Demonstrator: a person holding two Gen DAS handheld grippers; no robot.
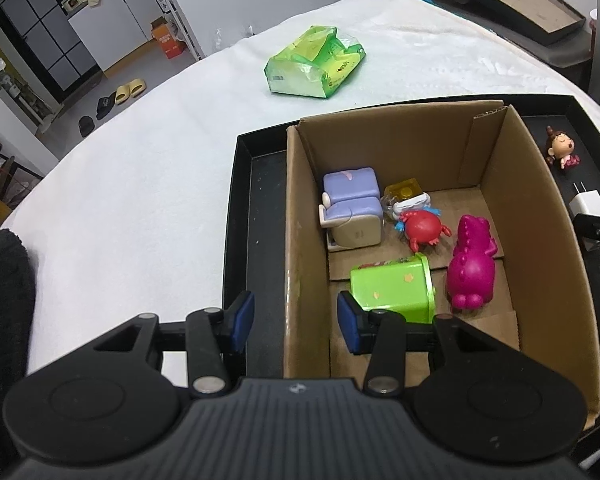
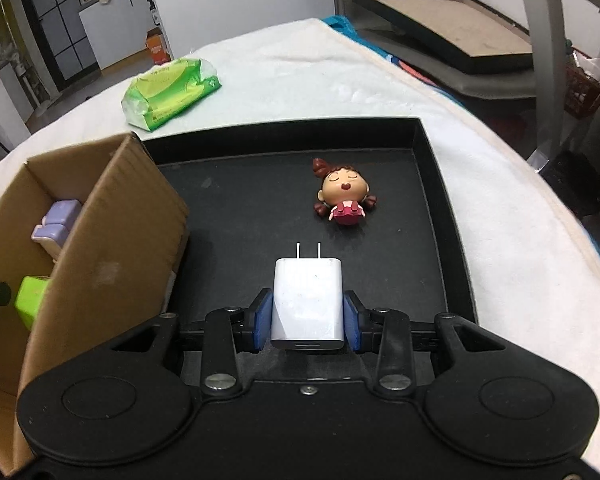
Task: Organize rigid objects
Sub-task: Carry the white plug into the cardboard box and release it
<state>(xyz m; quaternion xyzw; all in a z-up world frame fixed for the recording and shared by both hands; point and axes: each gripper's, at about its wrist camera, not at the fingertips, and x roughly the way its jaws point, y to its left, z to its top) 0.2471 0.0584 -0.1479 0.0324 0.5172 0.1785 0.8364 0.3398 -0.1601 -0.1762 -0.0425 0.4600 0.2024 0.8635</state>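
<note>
Right gripper [image 2: 307, 322] clamped on white USB charger [image 2: 307, 304]; left gripper [image 1: 296, 322] straddling cardboard box [image 1: 300, 240] wall, grip unclear; no legible writing.

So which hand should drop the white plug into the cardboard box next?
The right. Its hand-held gripper is already shut on the white charger, just beside the cardboard box. The left hand-held gripper straddles the box wall, holding nothing, so it only steadies the box.
</note>
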